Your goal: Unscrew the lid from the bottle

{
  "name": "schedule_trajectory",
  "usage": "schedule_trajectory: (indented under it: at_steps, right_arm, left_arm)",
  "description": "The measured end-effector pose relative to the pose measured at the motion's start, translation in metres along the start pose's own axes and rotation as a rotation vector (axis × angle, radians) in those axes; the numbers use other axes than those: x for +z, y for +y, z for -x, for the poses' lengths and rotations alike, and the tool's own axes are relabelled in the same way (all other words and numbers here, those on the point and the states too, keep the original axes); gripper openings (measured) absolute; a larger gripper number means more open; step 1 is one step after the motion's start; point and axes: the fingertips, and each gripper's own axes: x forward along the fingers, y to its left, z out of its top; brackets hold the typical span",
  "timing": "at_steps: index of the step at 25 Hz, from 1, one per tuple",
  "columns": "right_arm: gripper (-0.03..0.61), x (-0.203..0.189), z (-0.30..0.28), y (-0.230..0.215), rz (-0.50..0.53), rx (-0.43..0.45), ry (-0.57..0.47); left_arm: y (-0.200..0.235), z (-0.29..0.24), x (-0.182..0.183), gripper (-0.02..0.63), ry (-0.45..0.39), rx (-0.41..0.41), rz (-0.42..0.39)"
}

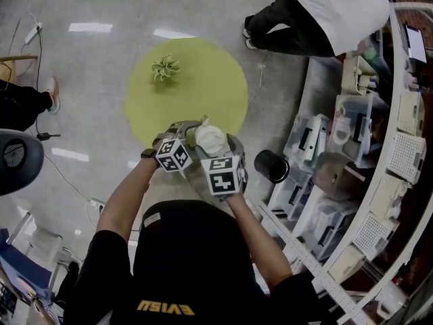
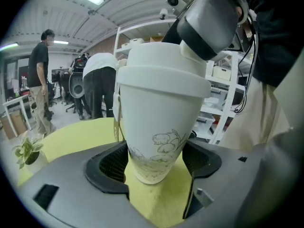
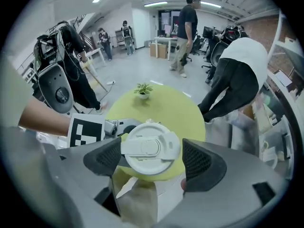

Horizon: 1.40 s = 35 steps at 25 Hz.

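Head view: left gripper clamps bottle; right gripper gapes loose around lid.

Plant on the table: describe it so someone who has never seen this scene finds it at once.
Find the round yellow-green table in the middle of the head view. The plant stands alone on its far left part, away from the white bottle nearer the person. It is the only leafy green thing, in a small pale pot.
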Motion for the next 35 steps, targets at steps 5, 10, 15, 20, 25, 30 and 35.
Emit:
schedule_trajectory:
  at_steps: [5,10,15,20,25,30,35]
  right_arm:
    - [0.38,0.001,-0.002,0.003,0.049,0.054,0.026]
    - [0.379,-0.001,-0.002,0.007,0.218,0.103,0.038]
    - [0.379,-0.001,-0.001,0.011,0.42,0.178,0.069]
    - [0.379,-0.004,-0.002,0.015,0.651,0.228,0.092]
    - [0.379,-0.01,-0.001,0.02,0.861,0.292,0.115]
    - [0.379,-0.009,-0.003,0.021,0.921,0.3,0.146]
    - [0.383,-0.01,-0.004,0.019,0.906,0.284,0.111]
  left_arm:
    - [0.0,0.0,-0.001,0.37,-0.001,0.003,0.005]
    - [-0.001,-0.001,-0.002,0.37,-0.001,0.002,0.007]
    - [-0.001,0.0,-0.002,0.368,-0.001,0.004,0.009]
    - [0.001,-0.001,-0.003,0.368,-0.001,0.006,0.008]
    - [-0.002,-0.001,-0.003,0.367,0.004,0.01,0.012]
    - [0.0,-0.001,-0.004,0.367,0.004,0.016,0.018]
    - [-0.001,-0.002,-0.007,0.365,0.005,0.019,0.023]
